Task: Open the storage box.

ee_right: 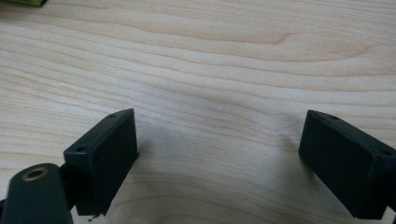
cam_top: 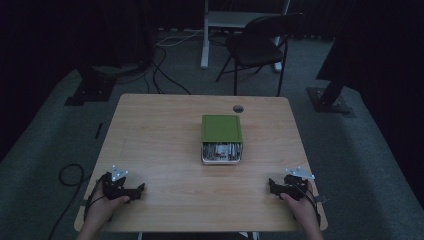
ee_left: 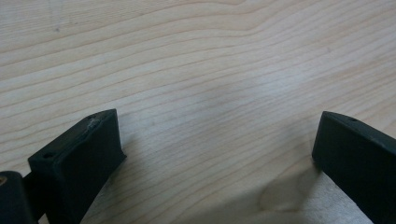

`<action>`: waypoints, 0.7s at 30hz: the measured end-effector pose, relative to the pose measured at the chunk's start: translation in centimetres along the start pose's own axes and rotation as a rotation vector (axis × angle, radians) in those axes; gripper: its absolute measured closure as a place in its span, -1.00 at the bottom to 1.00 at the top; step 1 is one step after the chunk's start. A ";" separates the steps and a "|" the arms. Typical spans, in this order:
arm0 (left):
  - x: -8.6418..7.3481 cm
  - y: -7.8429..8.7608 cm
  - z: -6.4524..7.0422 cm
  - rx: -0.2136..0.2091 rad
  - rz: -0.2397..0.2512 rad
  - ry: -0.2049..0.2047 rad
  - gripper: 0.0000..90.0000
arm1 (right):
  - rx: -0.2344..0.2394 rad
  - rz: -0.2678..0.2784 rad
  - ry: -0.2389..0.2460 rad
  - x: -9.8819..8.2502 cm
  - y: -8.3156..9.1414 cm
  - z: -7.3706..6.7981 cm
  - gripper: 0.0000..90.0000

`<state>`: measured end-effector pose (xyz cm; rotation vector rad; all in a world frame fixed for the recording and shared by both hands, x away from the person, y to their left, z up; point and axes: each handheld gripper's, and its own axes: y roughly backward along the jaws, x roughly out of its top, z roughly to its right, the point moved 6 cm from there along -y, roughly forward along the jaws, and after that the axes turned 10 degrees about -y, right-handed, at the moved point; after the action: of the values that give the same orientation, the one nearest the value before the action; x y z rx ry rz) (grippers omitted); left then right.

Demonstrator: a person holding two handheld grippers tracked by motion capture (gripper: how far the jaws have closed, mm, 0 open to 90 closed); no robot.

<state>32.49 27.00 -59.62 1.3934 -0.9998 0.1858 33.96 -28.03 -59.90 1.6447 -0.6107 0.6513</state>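
Observation:
A white box (cam_top: 221, 154) with a green lid (cam_top: 221, 128) sits near the middle of the wooden table (cam_top: 165, 145); the lid is slid toward the far side, and mixed small items show in the uncovered front strip. My left gripper (cam_top: 139, 191) rests near the front left corner, held by a hand, and points to the right. Near the front right edge lies my right gripper (cam_top: 270, 184), pointing to the left. Both stand open over bare wood, as the left gripper (ee_left: 217, 140) and right gripper (ee_right: 219, 140) views show. A sliver of the green lid (ee_right: 23, 2) peeks in at the top left.
A round cable hole (cam_top: 238, 108) lies in the table behind the box. A dark chair (cam_top: 260, 45) and a white desk frame (cam_top: 205, 35) stand beyond the far edge. Cables (cam_top: 70, 175) lie on the grey carpet at the left.

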 end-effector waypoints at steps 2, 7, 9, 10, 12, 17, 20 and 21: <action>0.0 0.0 0.1 -0.002 0.003 -0.017 -0.95 | 0.001 0.000 0.002 0.0 0.0 0.0 -0.75; 0.3 0.0 0.5 0.011 0.019 -0.072 -0.95 | 0.001 0.000 0.002 0.0 0.0 0.0 -0.75; 0.5 0.1 0.8 0.012 0.016 -0.099 -0.95 | 0.001 0.000 0.002 0.0 0.0 0.0 -0.75; 0.5 0.1 0.8 0.012 0.016 -0.099 -0.95 | 0.001 0.000 0.002 0.0 0.0 0.0 -0.75; 0.8 0.2 1.3 0.023 0.004 -0.153 -0.95 | 0.001 0.000 0.002 0.0 0.0 0.0 -0.75; 1.3 0.0 2.0 0.012 0.015 -0.192 -0.95 | 0.002 0.000 0.002 0.0 0.0 0.0 -0.75; 1.4 -0.1 2.2 0.008 0.018 -0.199 -0.95 | 0.002 0.000 0.002 0.0 0.0 0.0 -0.75; 1.7 -0.2 2.5 0.009 0.028 -0.219 -0.95 | 0.004 -0.001 0.004 0.0 0.0 0.0 -0.75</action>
<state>32.45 24.00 -58.95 1.4298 -1.2006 0.0582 33.97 -28.07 -59.90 1.6471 -0.6059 0.6558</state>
